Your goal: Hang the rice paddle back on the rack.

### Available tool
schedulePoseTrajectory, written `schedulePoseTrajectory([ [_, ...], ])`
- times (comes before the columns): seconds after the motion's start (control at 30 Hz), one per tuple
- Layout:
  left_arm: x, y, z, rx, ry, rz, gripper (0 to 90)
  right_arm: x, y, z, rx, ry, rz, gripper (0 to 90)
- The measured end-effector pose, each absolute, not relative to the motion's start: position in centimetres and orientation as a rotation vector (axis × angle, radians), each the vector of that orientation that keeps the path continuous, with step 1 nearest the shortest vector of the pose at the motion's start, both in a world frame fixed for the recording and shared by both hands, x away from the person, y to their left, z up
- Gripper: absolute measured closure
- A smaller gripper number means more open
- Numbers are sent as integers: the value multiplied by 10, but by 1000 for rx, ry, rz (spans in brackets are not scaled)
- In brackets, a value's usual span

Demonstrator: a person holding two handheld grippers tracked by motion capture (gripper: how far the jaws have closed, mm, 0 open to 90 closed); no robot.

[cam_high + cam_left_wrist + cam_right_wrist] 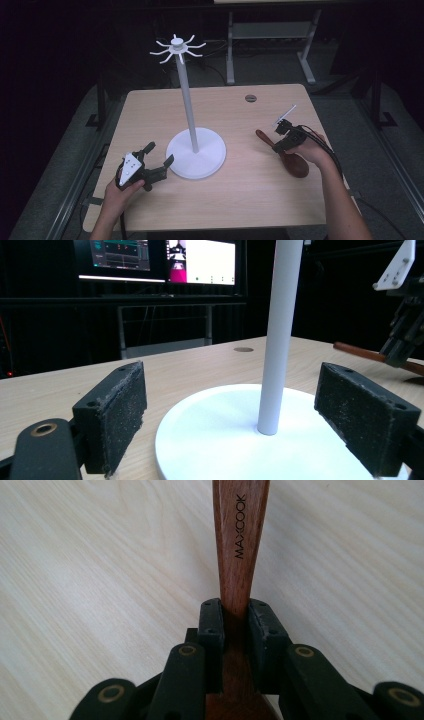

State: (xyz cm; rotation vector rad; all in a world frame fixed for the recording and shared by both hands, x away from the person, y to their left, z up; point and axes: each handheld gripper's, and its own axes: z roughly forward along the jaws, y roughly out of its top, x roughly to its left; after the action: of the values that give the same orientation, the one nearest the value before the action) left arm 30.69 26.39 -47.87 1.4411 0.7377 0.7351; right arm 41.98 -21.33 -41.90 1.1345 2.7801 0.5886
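Now the right claw (235,625) is clamped on the wooden spoon (286,155), pads pressed to either side of the handle just above the bowl, as the right gripper view shows with the branded handle running away over the grain. In the high view the spoon lies on the counter (240,200) at the right, handle end pointing towards the white stand (196,152). My read: that grip close to the bowl keeps the handle end free, handy if the spoon is bound for one of the hooks (177,49) up top. Over on the left, the left claw (159,155) sits with its jaws wide apart, right at the edge of the stand's round base, perhaps ready to steady it. No containers on this counter, and nothing hangs from the hooks.
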Motion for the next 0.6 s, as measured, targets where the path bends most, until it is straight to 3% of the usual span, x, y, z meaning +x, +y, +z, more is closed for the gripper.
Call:
schedulePoseTrajectory([
  [0.6, 307, 264, -479, 1441, 737, 736, 128, 400, -223, -397, 1153, 2598, 941, 780],
])
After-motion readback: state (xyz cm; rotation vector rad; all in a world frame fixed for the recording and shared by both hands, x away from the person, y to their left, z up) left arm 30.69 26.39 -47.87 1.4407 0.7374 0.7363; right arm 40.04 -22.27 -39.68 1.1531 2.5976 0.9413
